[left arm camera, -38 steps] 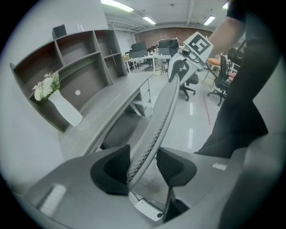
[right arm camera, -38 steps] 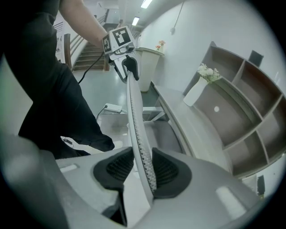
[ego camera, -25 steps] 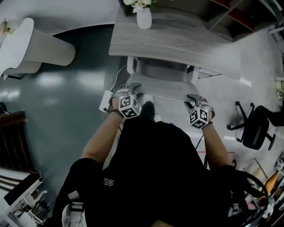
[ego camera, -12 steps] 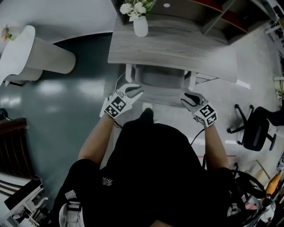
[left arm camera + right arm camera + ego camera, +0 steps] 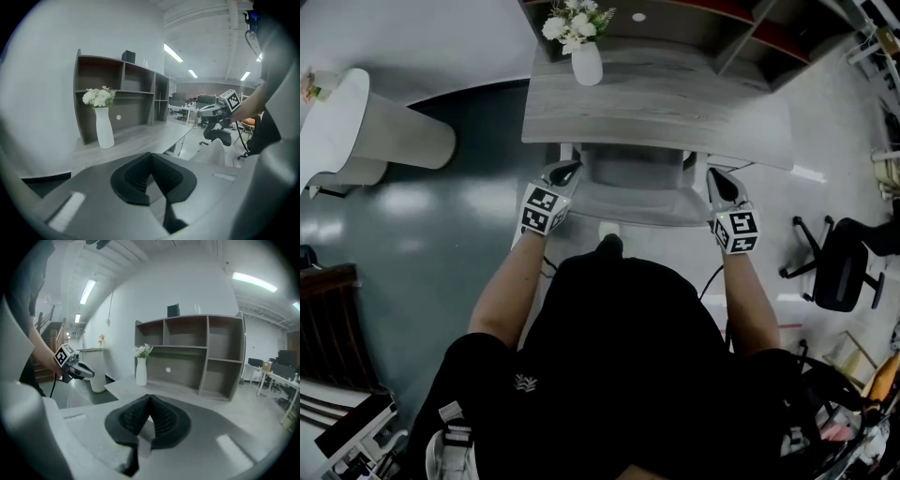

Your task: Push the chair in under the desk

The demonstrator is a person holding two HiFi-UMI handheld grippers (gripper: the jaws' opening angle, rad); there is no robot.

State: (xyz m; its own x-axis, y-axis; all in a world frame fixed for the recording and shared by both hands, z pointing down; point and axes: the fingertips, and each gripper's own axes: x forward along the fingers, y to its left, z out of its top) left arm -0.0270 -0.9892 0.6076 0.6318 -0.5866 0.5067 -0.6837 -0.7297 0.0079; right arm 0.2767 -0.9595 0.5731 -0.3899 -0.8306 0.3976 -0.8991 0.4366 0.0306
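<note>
A white chair (image 5: 633, 202) stands tucked under the grey wooden desk (image 5: 675, 108), only its back and a strip of seat showing past the desk edge. My left gripper (image 5: 563, 172) hangs by the left end of the chair back, jaws shut and empty. At the right end is my right gripper (image 5: 718, 182), also shut on nothing. I cannot tell whether either touches the chair. In the left gripper view the shut jaws (image 5: 150, 160) point over the desk (image 5: 140, 136). The right gripper view shows its shut jaws (image 5: 149, 404) before the desk (image 5: 140, 391).
A white vase of flowers (image 5: 584, 58) stands at the desk's back left, below a brown shelf unit (image 5: 712, 28). A white round stand (image 5: 366, 117) is on the dark floor at left. A black office chair (image 5: 842, 267) sits at right. A cable lies by the chair's left leg.
Both grippers came off the top of the chair back, where they were a second ago, and swung out to its two ends. Their jaws went from open to shut.
</note>
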